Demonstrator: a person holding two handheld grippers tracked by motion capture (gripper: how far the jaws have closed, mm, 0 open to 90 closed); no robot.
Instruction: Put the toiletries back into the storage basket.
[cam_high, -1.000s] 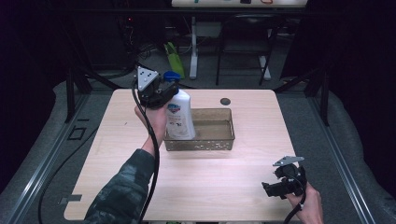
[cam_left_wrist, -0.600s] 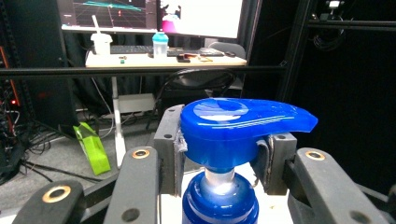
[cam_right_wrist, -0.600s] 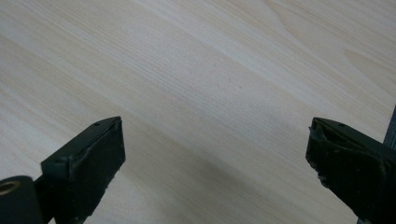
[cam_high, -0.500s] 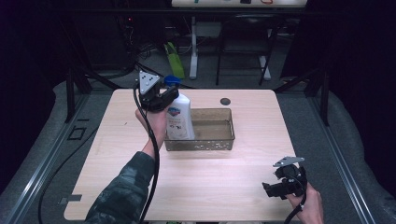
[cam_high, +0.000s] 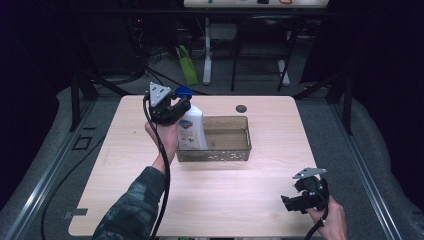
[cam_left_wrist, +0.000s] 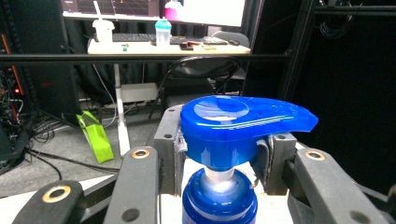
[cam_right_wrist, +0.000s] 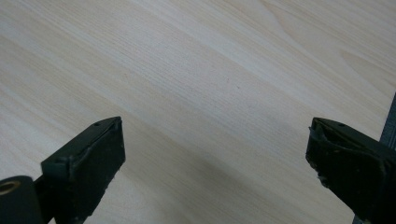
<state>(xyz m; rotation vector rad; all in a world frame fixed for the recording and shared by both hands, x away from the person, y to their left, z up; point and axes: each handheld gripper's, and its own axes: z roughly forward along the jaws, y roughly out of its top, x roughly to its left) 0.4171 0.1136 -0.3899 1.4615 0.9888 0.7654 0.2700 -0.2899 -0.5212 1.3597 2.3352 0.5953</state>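
Table (cam_high: 125, 190) of pale wood spreads below me, with a clear bin (cam_high: 235, 155) near its middle. At the bin's left end I see the white soap bottle (cam_high: 192, 131) standing upright, though I cannot tell whether its base rests inside or is lifted. My left gripper (cam_high: 172, 107) is clamped on its neck, just under the blue pump head (cam_left_wrist: 233, 126). My right gripper (cam_right_wrist: 215, 172) hangs low over bare wood at the near right corner, jaws wide apart and holding nothing.
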